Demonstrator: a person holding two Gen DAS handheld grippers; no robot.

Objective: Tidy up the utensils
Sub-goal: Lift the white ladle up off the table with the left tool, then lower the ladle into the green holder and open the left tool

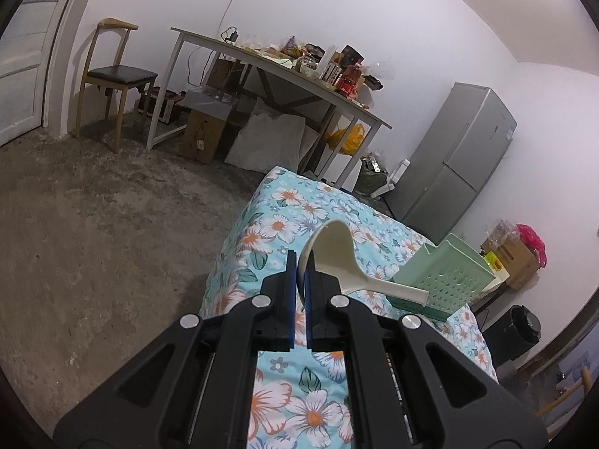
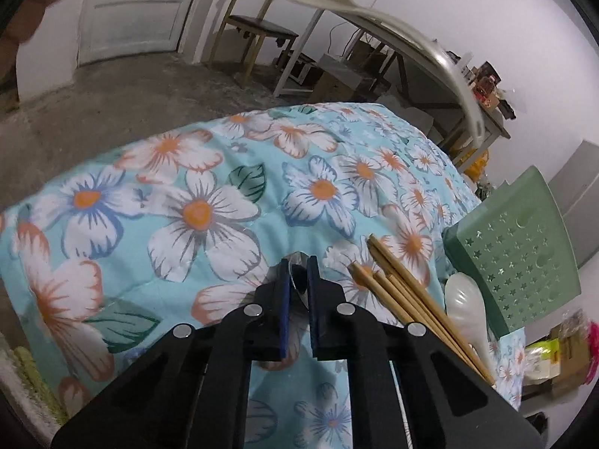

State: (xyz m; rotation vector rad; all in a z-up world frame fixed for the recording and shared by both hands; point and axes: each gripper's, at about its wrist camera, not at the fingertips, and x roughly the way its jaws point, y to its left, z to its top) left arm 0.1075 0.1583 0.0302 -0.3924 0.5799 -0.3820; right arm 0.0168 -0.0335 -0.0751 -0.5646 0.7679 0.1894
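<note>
My left gripper [image 1: 298,266] is shut on the bowl rim of a cream plastic ladle [image 1: 333,254], held above the floral table with its handle pointing right toward a green perforated utensil holder [image 1: 447,280]. The ladle also shows blurred at the top of the right wrist view [image 2: 393,22]. My right gripper [image 2: 298,273] is shut on a shiny metal spoon [image 2: 298,278], low over the cloth. Several wooden chopsticks [image 2: 404,292] and a white spoon [image 2: 466,307] lie to its right, beside the green holder [image 2: 516,254].
A floral cloth covers the table [image 2: 194,205]. A cluttered white table [image 1: 284,71], a wooden chair [image 1: 116,75] and a grey fridge [image 1: 460,157] stand behind. Boxes and a pink bag [image 1: 524,247] sit at right on the concrete floor.
</note>
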